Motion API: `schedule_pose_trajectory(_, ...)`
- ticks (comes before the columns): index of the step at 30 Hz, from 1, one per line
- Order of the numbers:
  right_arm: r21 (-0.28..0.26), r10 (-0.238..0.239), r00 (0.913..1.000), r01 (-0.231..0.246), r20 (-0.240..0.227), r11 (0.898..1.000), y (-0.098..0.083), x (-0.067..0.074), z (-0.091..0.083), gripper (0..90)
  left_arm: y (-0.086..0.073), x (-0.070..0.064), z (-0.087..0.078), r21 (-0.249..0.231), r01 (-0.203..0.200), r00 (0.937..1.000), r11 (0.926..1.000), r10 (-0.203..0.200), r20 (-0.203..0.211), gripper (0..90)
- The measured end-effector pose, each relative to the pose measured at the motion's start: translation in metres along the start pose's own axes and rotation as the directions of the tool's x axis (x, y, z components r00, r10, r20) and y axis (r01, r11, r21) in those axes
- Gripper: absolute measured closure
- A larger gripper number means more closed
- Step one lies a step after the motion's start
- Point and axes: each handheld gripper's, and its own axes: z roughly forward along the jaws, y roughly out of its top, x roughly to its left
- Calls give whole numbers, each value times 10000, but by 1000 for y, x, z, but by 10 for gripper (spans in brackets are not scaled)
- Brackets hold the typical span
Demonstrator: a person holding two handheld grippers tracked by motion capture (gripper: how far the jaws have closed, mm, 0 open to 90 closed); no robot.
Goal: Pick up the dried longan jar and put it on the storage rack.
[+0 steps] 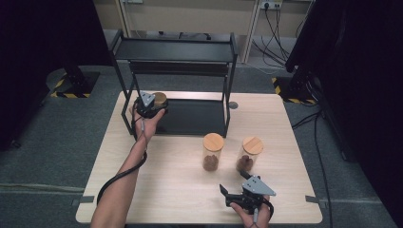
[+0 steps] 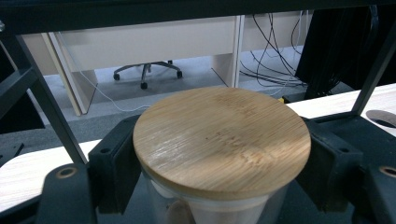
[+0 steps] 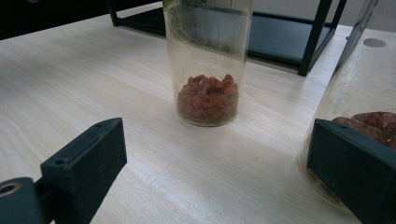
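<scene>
Left gripper [image 2: 219,186] has black jaws around a clear glass jar [image 2: 219,205] with a tan bamboo lid [image 2: 222,142], streaky wood grain, centre frame; right gripper [image 3: 215,177] also black, grey plate on top in high view, lower right. Surface [image 1: 157,180] pale light wood with fine grain, shelf rack [image 1: 180,52] black metal at upper centre, floor [image 1: 47,142] grey carpet with yellow-black striped tape by black stands. Two more clear jars mid-frame, left jar [image 1: 212,152] holding dark red bits, right jar [image 1: 249,154] reddish-brown contents, both with tan lids.
</scene>
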Motion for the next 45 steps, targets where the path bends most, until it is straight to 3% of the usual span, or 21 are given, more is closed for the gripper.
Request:
schedule_pose_trajectory(13,22,-32,10000,32,-41,10000,0,0,0,50,-9,6,18,276,402,9992,9988,-403,25,238)
schedule_pose_trajectory(20,7,-30,10000,30,-51,10000,0,0,0,50,-21,4,26,518,363,9993,9980,-361,-49,238)
schedule_pose_trajectory(45,13,-72,9999,72,-76,10000,0,0,0,50,-31,2,34,588,270,9996,9979,-267,-59,236)
